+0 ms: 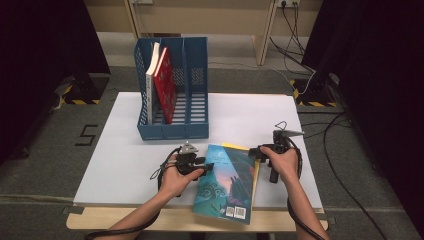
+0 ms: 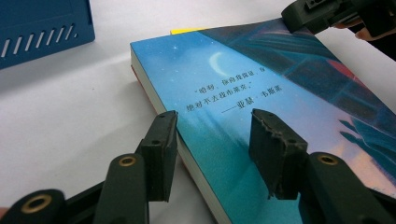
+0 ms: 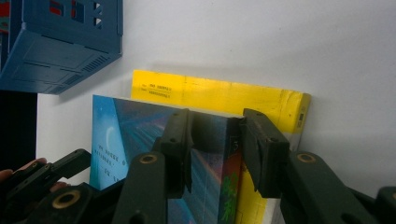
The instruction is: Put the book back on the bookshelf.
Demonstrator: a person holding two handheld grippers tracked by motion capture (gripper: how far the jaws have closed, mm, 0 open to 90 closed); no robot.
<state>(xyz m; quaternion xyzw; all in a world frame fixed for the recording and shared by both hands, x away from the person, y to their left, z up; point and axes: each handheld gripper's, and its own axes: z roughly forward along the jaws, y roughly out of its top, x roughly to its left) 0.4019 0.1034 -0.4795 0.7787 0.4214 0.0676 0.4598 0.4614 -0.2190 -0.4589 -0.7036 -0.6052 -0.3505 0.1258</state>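
White surface [image 1: 125,165] carrying a blue file rack [image 1: 195,112] with two books upright in its left slot, then a blue-covered book [image 1: 227,182] lying flat on a yellow book [image 3: 224,95] near the front edge. Left claw [image 2: 212,140] half open, straddling the blue book's left edge, not pressing. Right claw [image 3: 215,144] wide around the spine corner, grip uncertain. Likely step: securing the top book; next calls for closing, lifting and standing it in the rack.
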